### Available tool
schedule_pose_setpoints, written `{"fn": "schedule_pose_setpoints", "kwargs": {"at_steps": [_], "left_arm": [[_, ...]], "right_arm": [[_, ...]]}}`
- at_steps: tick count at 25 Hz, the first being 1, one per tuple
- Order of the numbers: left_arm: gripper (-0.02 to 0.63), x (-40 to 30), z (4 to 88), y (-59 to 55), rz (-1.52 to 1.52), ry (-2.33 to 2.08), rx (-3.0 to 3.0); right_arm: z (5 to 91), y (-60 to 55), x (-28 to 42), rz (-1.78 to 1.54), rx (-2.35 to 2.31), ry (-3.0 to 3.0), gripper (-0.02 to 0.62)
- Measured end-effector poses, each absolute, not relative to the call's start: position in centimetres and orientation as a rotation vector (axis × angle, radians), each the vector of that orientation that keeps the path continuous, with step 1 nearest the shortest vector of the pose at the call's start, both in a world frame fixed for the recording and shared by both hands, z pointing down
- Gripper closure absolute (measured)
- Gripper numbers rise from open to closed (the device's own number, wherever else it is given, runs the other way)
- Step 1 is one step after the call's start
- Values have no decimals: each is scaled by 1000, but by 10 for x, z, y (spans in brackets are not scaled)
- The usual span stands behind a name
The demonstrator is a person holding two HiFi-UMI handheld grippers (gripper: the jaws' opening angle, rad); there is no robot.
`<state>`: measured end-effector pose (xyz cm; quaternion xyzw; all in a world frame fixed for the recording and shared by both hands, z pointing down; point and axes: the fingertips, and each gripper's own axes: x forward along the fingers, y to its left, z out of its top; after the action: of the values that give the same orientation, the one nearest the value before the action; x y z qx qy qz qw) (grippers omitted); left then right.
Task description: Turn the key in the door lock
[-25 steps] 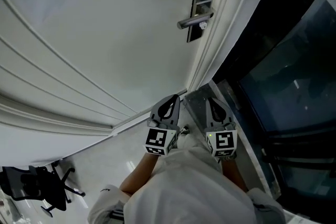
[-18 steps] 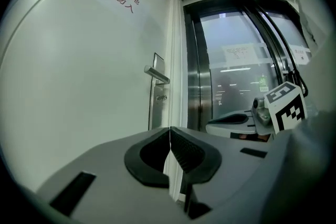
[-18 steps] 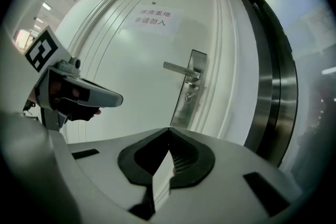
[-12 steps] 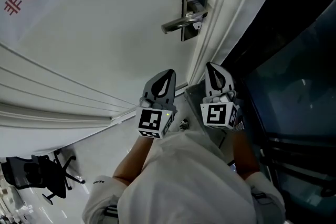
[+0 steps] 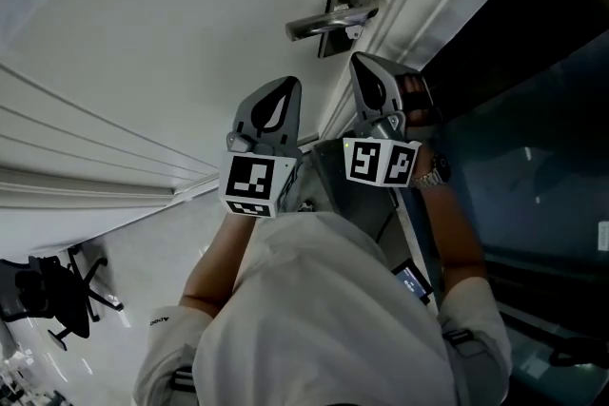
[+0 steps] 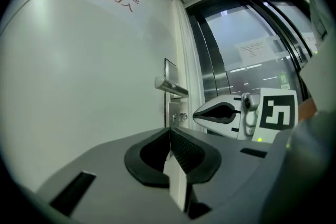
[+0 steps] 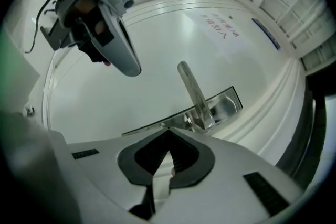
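Left gripper and right gripper, both closed and empty, hover below the door handle, upper centre.

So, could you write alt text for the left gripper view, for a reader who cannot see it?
The left gripper, jaws shut and empty, points at a white door with a silver lever handle and, below it, what looks like a key. The right gripper hovers at the right, before a glass wall.
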<state>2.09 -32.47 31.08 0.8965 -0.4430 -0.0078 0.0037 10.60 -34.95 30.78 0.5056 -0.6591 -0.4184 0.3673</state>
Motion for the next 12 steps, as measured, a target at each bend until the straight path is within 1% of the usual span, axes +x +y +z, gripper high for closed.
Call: {"fn": "schedule_pose_setpoints", "kwargs": {"at_steps": [4, 5, 6, 8, 9, 12], "left_arm": [[595, 16, 303, -329, -34, -1396, 2819], [595, 16, 302, -330, -37, -1393, 2826], [595, 16, 302, -331, -40, -1390, 2826], [595, 18, 304, -334, -39, -1391, 2816], [595, 18, 306, -335, -35, -1394, 2808], [595, 19, 308, -336, -30, -1404, 2790]], "right_arm": [[309, -371, 112, -1066, 1220, -1577, 594], [311, -375, 113, -1056, 1195, -1558, 579], [313, -379, 113, -1044, 1172, -1543, 532], [317, -387, 115, -1025, 1139, -1523, 482], [318, -390, 115, -1028, 1132, -1511, 472], [315, -400, 113, -1086, 1153, -1469, 472]]}}
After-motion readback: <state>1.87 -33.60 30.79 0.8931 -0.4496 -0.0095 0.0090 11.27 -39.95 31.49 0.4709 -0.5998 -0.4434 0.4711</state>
